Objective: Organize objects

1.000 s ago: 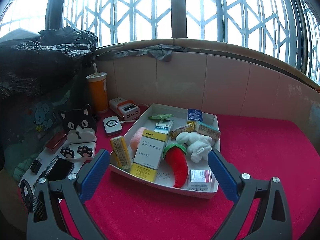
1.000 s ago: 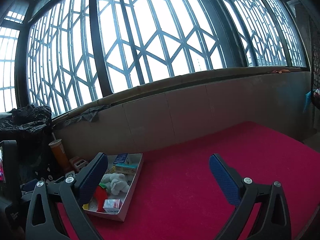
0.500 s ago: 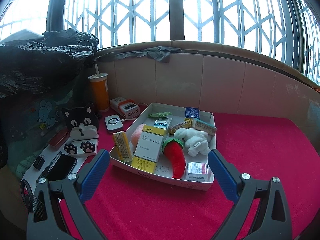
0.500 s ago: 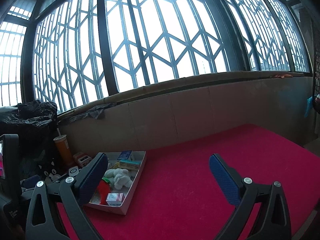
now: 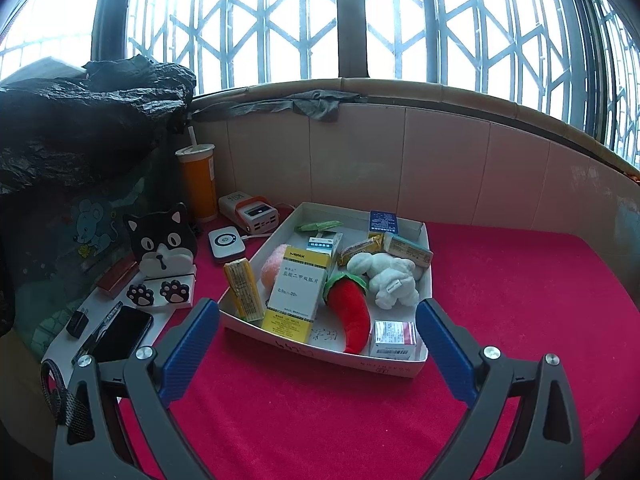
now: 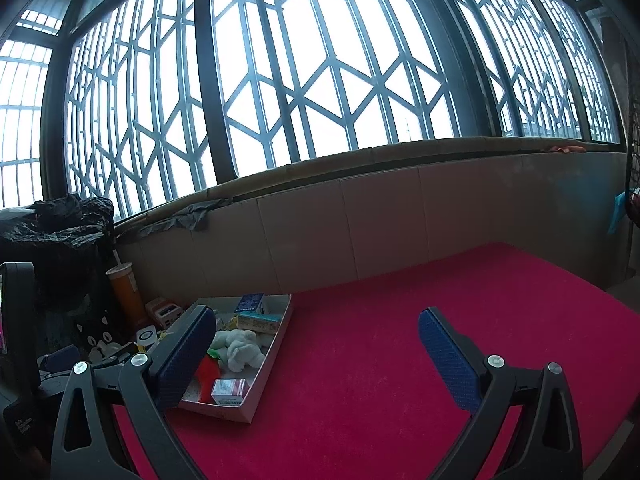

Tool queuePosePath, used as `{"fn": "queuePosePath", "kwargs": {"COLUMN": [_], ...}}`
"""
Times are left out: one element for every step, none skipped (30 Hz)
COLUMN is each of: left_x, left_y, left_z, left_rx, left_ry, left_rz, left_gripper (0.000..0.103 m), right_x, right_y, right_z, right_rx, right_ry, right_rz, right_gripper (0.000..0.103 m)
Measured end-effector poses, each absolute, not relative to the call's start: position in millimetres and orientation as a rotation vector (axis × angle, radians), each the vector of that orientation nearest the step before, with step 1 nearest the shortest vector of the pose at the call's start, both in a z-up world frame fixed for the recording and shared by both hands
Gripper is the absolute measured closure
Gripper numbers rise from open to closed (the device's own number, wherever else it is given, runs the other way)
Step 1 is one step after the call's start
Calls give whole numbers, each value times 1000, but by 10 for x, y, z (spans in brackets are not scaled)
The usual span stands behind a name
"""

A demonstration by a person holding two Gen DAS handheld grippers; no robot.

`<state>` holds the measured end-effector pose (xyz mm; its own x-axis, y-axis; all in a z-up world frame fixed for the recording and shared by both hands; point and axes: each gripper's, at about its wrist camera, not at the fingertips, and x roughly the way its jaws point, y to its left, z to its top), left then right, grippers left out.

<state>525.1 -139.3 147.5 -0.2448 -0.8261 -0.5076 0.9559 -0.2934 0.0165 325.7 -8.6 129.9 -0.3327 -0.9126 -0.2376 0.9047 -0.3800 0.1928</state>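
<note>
Left gripper (image 5: 318,344) wide, empty, facing the white tray (image 5: 394,364) at the red-covered desk's (image 5: 520,300) left rear. Right gripper (image 6: 312,344) wide, empty, over bare cloth. Recommended: descend squarely on one box (image 5: 394,338) at the tray's near right corner, clear of the tray's wall.

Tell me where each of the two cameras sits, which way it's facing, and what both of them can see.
Left wrist: sits on the left gripper, looking forward and down at the white tray; only its open blue-padded fingers show.
Right wrist: sits on the right gripper, aimed over the red cloth toward the window grille; only its open fingers show.
Shared: the tray, white plush toy, orange cup, red cloth, window.
</note>
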Motion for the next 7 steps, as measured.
{"fn": "queuePosePath", "kwargs": {"left_x": [5252, 5252, 5252, 5249, 5246, 5243, 5238], "left_y": [-1392, -1390, -1386, -1394, -1397, -1398, -1399], "left_z": [1474, 1472, 1475, 1474, 1474, 1474, 1473], "left_rx": [505, 505, 504, 503, 503, 503, 503], "left_ry": [356, 358, 358, 357, 356, 356, 356], "left_rz": [-1816, -1817, -1817, -1817, -1818, -1819, -1822], "left_gripper": [5, 5, 5, 5, 5, 5, 5], "right_x": [3253, 3250, 3245, 3241, 3238, 3233, 3233], "right_y": [-91, -94, -94, -95, -96, -94, -96], "right_z": [1292, 1287, 1279, 1280, 1280, 1282, 1285], "right_rx": [368, 372, 376, 377, 379, 378, 377], "right_ry": [-28, -26, -24, -24, -25, -27, -28], "right_rz": [-1927, -1926, -1926, -1926, -1926, -1927, -1927], "right_gripper": [0, 0, 0, 0, 0, 0, 0]}}
